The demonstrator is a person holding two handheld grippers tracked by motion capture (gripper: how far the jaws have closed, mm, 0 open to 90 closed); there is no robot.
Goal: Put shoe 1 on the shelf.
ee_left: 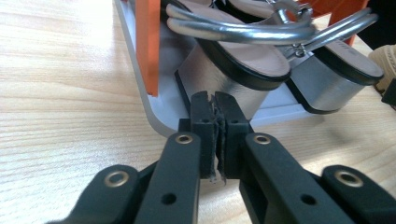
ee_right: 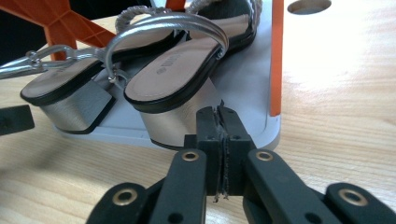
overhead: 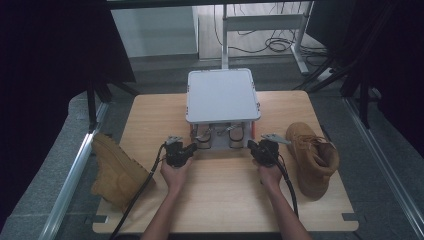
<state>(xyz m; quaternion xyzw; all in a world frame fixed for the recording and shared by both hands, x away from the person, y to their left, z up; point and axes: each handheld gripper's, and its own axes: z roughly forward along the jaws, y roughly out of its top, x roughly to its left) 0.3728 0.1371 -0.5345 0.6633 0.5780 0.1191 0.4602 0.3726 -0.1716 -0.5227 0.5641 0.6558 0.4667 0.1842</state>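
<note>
Two silver sandals (overhead: 220, 136) stand side by side on the lower shelf of the small white rack (overhead: 223, 95) at the middle of the table (overhead: 225, 200), heels toward us, so their long axis runs away from us under the top plate. Our left gripper (overhead: 186, 148) and right gripper (overhead: 256, 148) each rest just in front of one block heel, the left sandal's heel (ee_left: 224, 81) and the right sandal's heel (ee_right: 180, 119), and both have the jaws pressed fully together with nothing between them. We judge each hand equally near to its own sandal, so we must first open the jaws; the two tan boots (overhead: 312, 157) lie well apart at the table's sides.
</note>
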